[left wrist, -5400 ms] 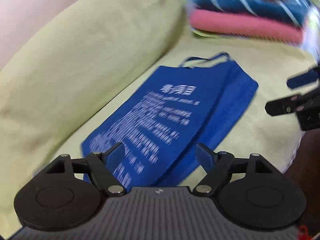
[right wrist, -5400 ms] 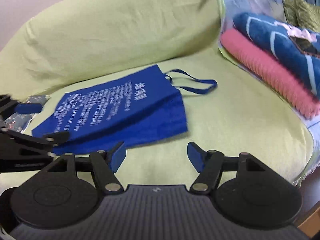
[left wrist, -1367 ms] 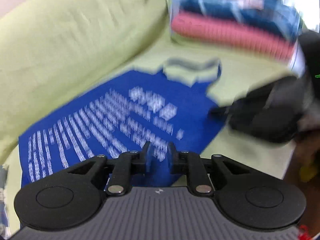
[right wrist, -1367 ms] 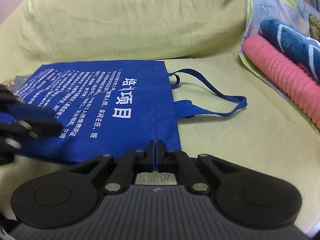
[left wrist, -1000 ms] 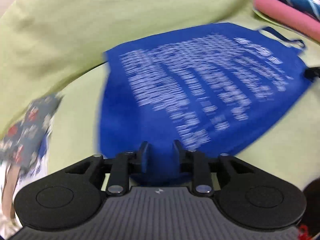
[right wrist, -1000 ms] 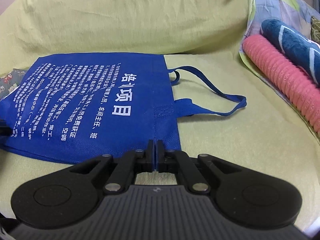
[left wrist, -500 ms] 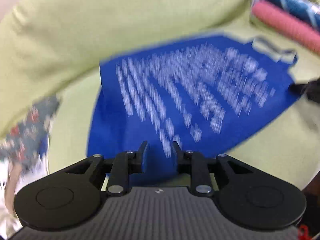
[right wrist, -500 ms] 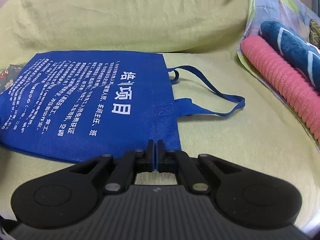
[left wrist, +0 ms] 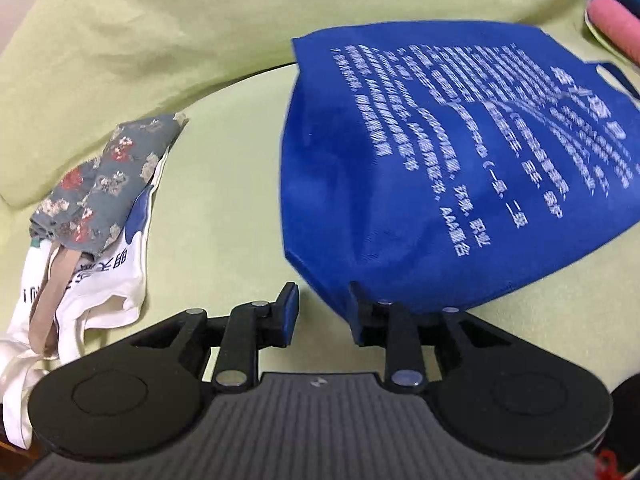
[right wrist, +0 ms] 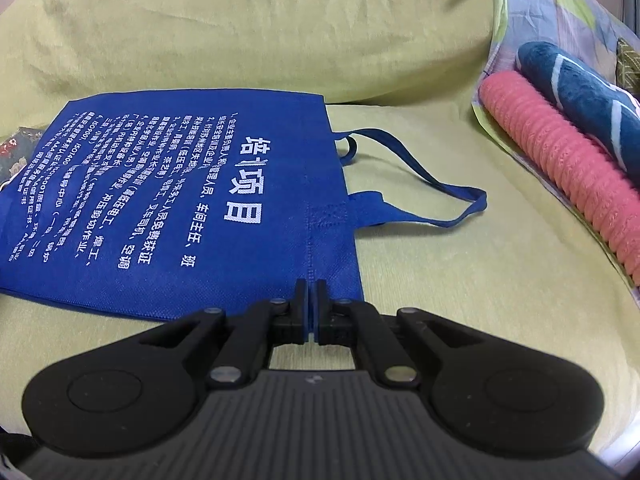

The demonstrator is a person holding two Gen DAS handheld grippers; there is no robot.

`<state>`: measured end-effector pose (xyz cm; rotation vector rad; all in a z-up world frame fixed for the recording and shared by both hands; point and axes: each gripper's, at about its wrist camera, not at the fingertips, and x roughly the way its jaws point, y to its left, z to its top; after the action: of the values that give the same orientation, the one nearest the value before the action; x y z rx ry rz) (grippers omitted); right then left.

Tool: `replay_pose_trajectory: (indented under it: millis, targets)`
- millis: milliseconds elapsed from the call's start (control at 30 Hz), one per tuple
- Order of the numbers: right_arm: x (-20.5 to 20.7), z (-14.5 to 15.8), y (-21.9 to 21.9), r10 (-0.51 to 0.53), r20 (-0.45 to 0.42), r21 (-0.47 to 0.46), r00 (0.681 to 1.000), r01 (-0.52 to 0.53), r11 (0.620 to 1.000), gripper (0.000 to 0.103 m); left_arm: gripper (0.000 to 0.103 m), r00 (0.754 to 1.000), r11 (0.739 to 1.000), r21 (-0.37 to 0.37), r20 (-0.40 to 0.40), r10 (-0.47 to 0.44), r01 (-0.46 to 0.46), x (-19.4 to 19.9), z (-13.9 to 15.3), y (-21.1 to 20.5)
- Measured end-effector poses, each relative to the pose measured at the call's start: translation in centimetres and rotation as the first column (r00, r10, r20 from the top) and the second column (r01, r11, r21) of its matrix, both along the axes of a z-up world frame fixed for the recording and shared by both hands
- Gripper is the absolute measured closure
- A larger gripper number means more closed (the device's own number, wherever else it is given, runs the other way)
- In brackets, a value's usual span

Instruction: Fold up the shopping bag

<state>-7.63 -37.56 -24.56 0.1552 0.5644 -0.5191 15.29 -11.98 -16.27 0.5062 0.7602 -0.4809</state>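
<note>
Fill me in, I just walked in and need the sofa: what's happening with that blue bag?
A person with a handheld gripper in each hand is folding a blue shopping bag on the green sofa. The right gripper is shut on the bag's near edge by the handles. At the bag's other end, the left gripper has its jaws opening, the bag's corner bunched against one finger. No fold is made yet.

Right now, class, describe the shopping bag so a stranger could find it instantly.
Find the yellow-green sofa seat; the shopping bag lies flat on it below the back cushion. Unlike the pink roll and floral cloth nearby, it is royal blue with white printed characters.
</note>
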Motion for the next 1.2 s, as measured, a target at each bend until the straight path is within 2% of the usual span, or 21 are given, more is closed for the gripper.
replay_pose_trajectory:
  millis: [100, 167, 300, 367, 433, 533, 600, 700, 800, 900, 1000, 1100, 1200]
  targets:
    - [-0.2, -0.1, -0.1, 0.004, 0.012, 0.011, 1.0, -0.004, 1.0, 0.103, 0.068, 0.995, 0.996, -0.048, 0.073, -0.072, 0.075, -0.7, 3.7, 0.7]
    - [-0.3, -0.1, -0.2, 0.006, 0.021, 0.018, 1.0, -0.007, 1.0, 0.103, 0.049, 0.982, 0.984, -0.069, 0.108, -0.157, 0.165, -0.8, 6.1, 0.4]
    - [-0.3, 0.0, -0.3, 0.01, 0.016, 0.036, 1.0, -0.011, 0.999, 0.103, 0.045, 0.946, 0.958, -0.027, 0.172, -0.276, 0.284, -0.5, 8.5, -2.3]
    - [-0.1, 0.2, -0.5, 0.006, 0.004, 0.05, 1.0, -0.006, 0.999, 0.103, 0.045, 0.934, 0.948, -0.012, 0.173, -0.311, 0.318, -0.6, 8.5, -3.9]
    - [0.2, 0.4, -0.5, -0.002, -0.007, 0.06, 1.0, 0.003, 0.998, 0.103, 0.045, 0.934, 0.945, -0.015, 0.153, -0.322, 0.328, -1.0, 7.8, -5.2]
    - [0.1, 0.4, -0.5, 0.003, -0.005, 0.066, 1.0, -0.003, 0.998, 0.103, 0.045, 0.941, 0.942, -0.057, 0.084, -0.326, 0.332, -1.7, 6.4, -6.4]
    - [0.0, 0.4, -0.6, 0.008, -0.002, 0.069, 1.0, -0.008, 0.998, 0.103, 0.045, 0.941, 0.939, -0.057, 0.047, -0.336, 0.339, -1.8, 5.3, -7.0]
    - [-0.1, 0.4, -0.7, 0.016, 0.001, 0.074, 1.0, -0.016, 0.997, 0.103, 0.045, 0.924, 0.923, -0.055, 0.021, -0.381, 0.382, -1.3, 4.7, -7.9]
    - [-0.2, 0.3, -0.8, 0.023, 0.005, 0.079, 1.0, -0.024, 0.997, 0.103, 0.045, 0.879, 0.876, -0.083, -0.003, -0.476, 0.474, 0.8, 5.9, -9.3]
    - [-0.3, 0.3, -0.9, 0.031, 0.009, 0.083, 0.999, -0.031, 0.996, 0.103, 0.042, 0.821, 0.82, -0.051, 0.015, -0.571, 0.571, 4.8, 8.3, -12.4]
    - [-0.4, 0.3, -1.0, 0.039, 0.013, 0.09, 0.999, -0.04, 0.995, 0.102, 0.028, 0.754, 0.754, -0.012, -0.011, -0.657, 0.657, 9.5, 10.3, -16.8]
    - [-0.5, 0.3, -1.3, 0.05, 0.02, 0.102, 0.999, -0.052, 0.993, 0.102, 0.026, 0.685, 0.692, -0.036, -0.118, -0.719, 0.721, 14.4, 10.8, -21.8]
    - [-0.5, 0.2, -1.6, 0.061, 0.027, 0.11, 0.998, -0.064, 0.992, 0.102, 0.025, 0.613, 0.653, -0.076, -0.275, -0.741, 0.754, 18.7, 9.1, -26.5]
